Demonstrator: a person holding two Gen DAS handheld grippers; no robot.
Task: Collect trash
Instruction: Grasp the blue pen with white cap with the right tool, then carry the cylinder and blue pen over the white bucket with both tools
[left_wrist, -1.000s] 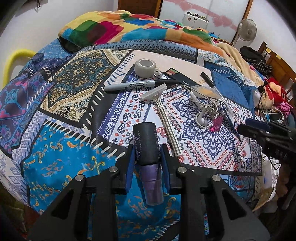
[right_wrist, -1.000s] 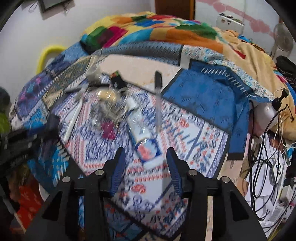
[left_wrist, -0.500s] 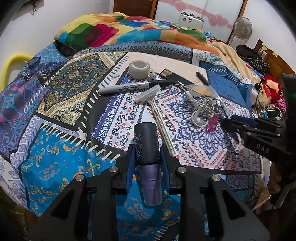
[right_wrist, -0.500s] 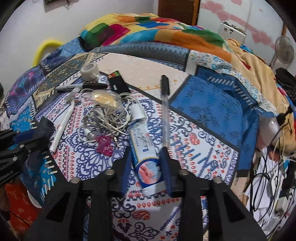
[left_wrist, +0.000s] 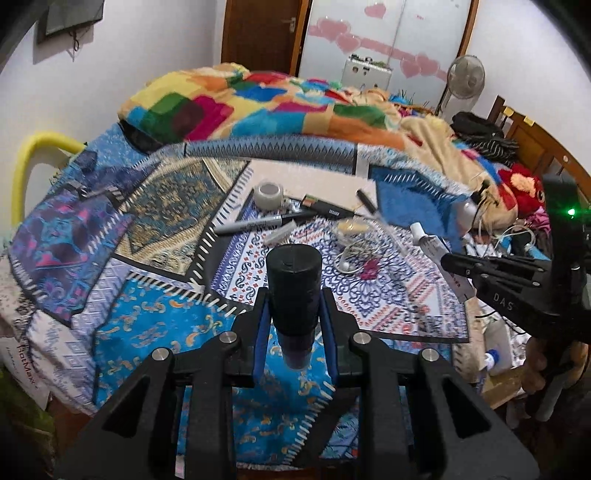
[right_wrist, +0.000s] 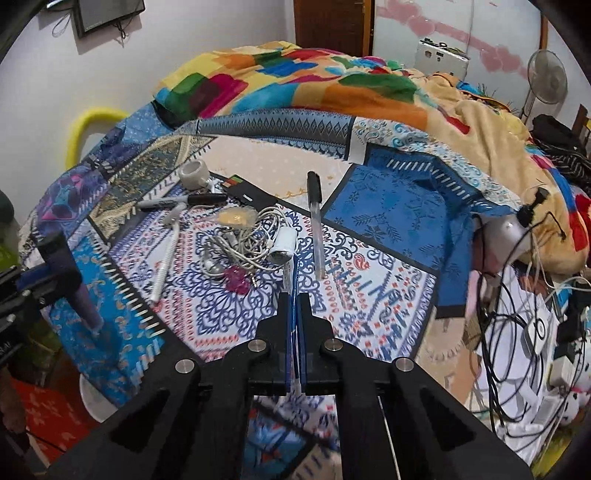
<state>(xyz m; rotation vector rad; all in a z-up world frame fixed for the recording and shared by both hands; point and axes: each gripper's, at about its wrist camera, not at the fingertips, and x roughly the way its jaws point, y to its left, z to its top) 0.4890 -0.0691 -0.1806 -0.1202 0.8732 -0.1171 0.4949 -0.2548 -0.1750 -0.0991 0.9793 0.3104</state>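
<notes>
My left gripper (left_wrist: 294, 314) is shut on a black-capped purple bottle (left_wrist: 293, 291) and holds it above the bed's near edge; it also shows in the right wrist view (right_wrist: 70, 280). My right gripper (right_wrist: 294, 310) is shut on a flattened white and blue toothpaste tube (right_wrist: 286, 254), lifted off the patterned bedspread (right_wrist: 369, 295); the tube also shows in the left wrist view (left_wrist: 436, 254). Left on the bedspread are a razor (right_wrist: 166, 258), a marker (right_wrist: 181, 201), a pen (right_wrist: 316, 225), a tape roll (right_wrist: 194, 173), tangled white earphones (right_wrist: 243, 243), a pink wrapper (right_wrist: 238, 278) and a yellowish wrapper (right_wrist: 234, 218).
A black card (right_wrist: 247, 192) lies beside the marker. A heaped colourful blanket (right_wrist: 295, 85) covers the far bed. Cables and papers (right_wrist: 517, 332) crowd the right side. A yellow bar (right_wrist: 88, 125) stands at the left, a fan (left_wrist: 463, 79) at the back right.
My right gripper closed on the toothpaste tube and lifted it off the bedspread. My left gripper rose and tilted up with the bottle still in it.
</notes>
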